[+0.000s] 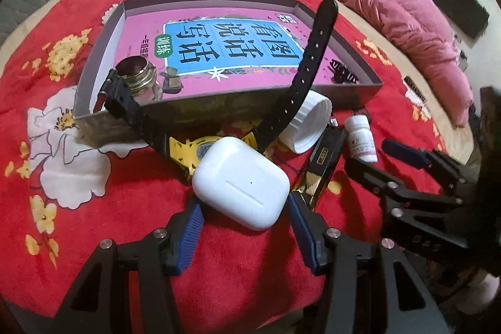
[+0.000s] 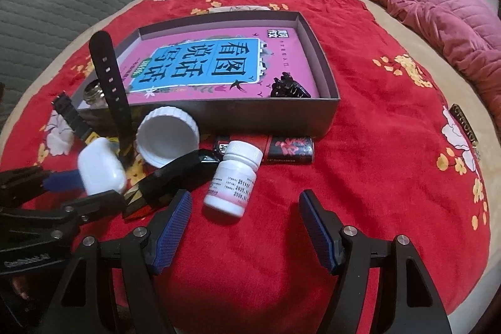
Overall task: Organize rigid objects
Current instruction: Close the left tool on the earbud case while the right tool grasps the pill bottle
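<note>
The left gripper (image 1: 244, 221) clamps the earbud case (image 1: 240, 183); lift straight, clearing the watch strap (image 1: 308, 58). The right gripper (image 2: 244, 221) waits open.

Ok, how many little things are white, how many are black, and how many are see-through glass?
White: 3 (earbud case, cap, pill bottle)
Black or mostly black: 4 (watch, hair clip, glossy case, lighter)
Glass: 1 (jar)
Total: 8
</note>
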Tool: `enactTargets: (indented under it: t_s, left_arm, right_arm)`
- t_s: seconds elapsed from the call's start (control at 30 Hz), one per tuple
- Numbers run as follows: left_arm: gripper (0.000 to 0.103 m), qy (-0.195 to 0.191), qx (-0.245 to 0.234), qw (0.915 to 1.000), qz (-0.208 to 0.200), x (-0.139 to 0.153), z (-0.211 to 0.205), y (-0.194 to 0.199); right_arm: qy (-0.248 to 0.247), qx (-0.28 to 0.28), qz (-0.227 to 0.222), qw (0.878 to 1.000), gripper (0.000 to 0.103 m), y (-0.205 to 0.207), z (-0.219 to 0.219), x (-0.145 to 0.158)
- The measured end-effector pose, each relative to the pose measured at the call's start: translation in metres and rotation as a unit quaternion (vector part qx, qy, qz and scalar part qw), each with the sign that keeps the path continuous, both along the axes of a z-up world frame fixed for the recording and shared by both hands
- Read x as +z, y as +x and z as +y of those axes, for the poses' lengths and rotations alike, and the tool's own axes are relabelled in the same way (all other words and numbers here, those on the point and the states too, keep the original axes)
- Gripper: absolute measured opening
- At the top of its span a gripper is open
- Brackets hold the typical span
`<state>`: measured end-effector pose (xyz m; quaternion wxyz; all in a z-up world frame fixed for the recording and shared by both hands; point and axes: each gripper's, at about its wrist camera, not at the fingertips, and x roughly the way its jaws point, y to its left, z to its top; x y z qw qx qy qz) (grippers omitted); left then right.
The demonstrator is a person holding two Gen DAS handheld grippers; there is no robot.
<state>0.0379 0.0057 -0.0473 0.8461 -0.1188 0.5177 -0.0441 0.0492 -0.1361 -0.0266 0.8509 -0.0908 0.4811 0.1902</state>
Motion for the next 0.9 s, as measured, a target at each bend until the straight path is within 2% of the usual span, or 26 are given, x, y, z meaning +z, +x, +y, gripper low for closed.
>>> enactTargets:
  t_s: [0.27,0.4,0.5,0.6,0.77,0.9]
  left_arm:
    - [0.053,-0.009,0.004,1.0,0.002,-0.003,0.003,0.005]
    - [0.053,-0.021,0.01,0.9997,0.002,-0.004,0.007,0.005]
    - [0.053,-0.03,0.016,0.9994,0.002,-0.005,0.01,0.006]
    - [0.053,-0.035,0.021,0.9992,0.004,-0.006,0.011,0.008]
    - [0.053,-0.038,0.026,0.9989,0.006,-0.007,0.012,0.011]
    - [0.053,-0.057,0.049,0.997,0.02,-0.008,0.015,0.013]
  right_arm:
    - [0.001,-0.037,0.003,0.999,0.071,0.014,-0.003,-0.009]
    - [0.023,-0.062,0.014,0.998,0.049,0.019,-0.019,-0.009]
    - [0.04,-0.077,0.022,0.996,0.037,0.02,-0.031,-0.008]
    - [0.046,-0.084,0.026,0.995,0.03,0.02,-0.037,-0.008]
    - [0.033,-0.082,0.026,0.996,0.029,0.021,-0.034,-0.011]
    - [0.023,-0.078,0.023,0.996,0.029,0.021,-0.031,-0.014]
